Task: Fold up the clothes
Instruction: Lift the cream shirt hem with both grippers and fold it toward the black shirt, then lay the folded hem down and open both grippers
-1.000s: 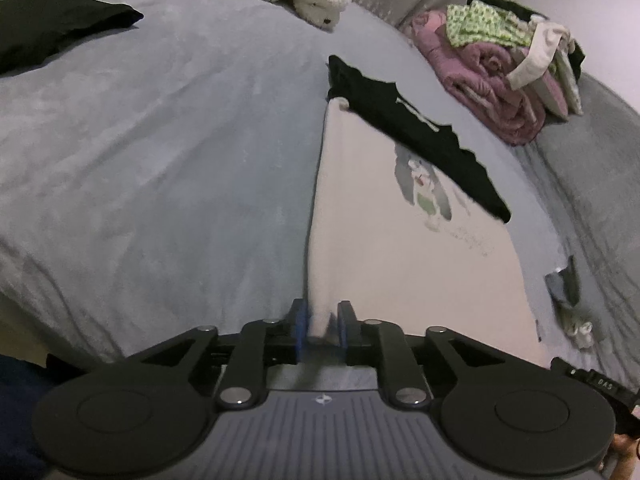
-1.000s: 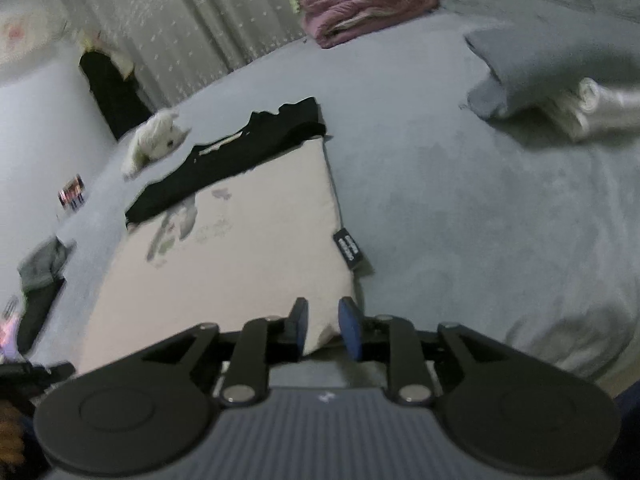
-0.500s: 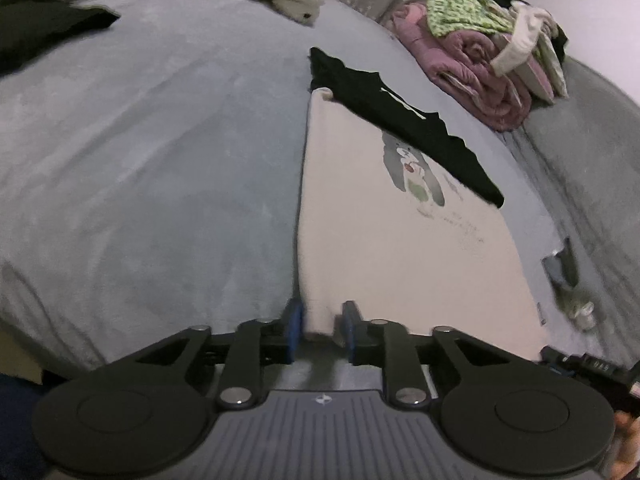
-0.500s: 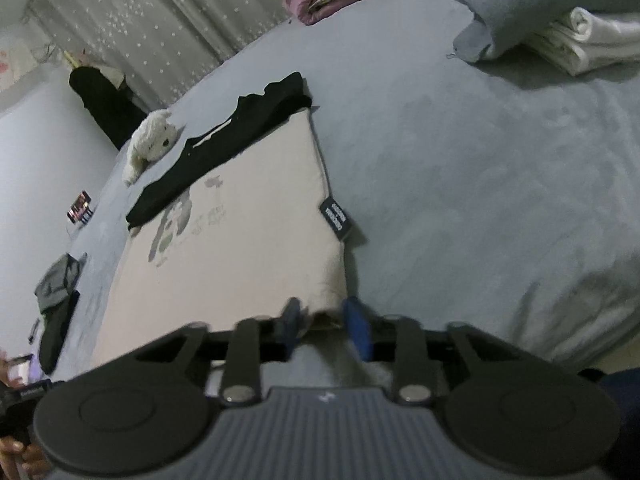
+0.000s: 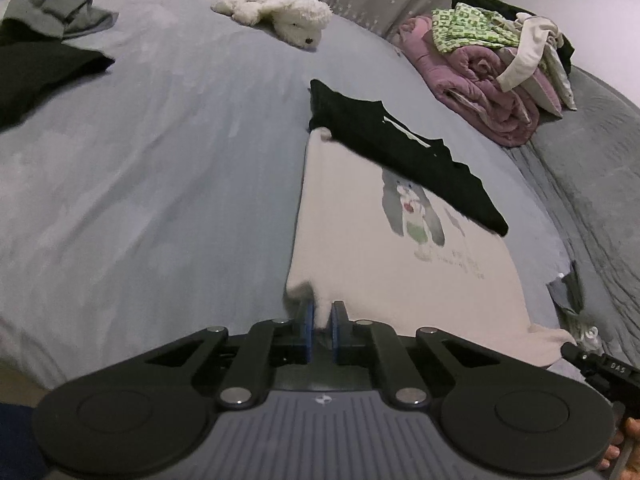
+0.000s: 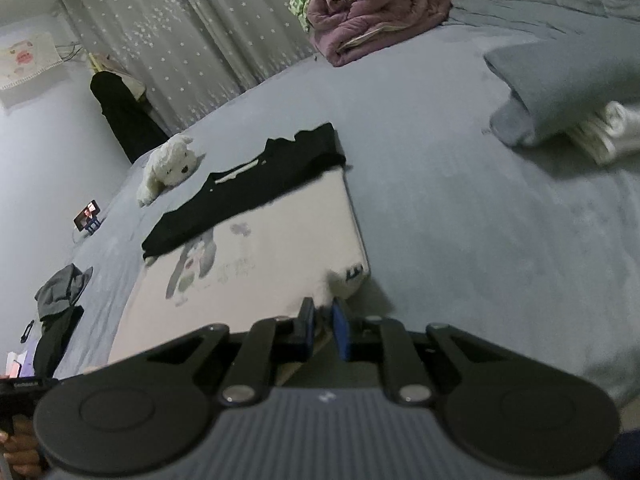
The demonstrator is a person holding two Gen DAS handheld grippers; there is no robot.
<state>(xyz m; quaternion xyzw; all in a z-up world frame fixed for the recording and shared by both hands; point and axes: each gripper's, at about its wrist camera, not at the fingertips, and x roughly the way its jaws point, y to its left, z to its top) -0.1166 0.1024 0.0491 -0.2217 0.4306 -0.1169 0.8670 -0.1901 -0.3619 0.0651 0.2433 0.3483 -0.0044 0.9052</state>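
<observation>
Pinching the near hem corners of the cream shirt [image 5: 384, 264] in both closed jaws, left gripper [image 5: 320, 317] and right gripper [image 6: 323, 322], we judge the next move is carrying the hem evenly toward the black sleeves [image 5: 404, 152].

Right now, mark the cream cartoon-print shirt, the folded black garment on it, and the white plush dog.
cream cartoon-print shirt [image 5: 360, 256], left wrist view, plain fabric left of print.
folded black garment [image 5: 400, 148], left wrist view, middle of fabric.
white plush dog [image 6: 170, 166], right wrist view, head.

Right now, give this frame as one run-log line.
left tongs: shut on cream shirt | right tongs: shut on cream shirt | black garment: across far end
</observation>
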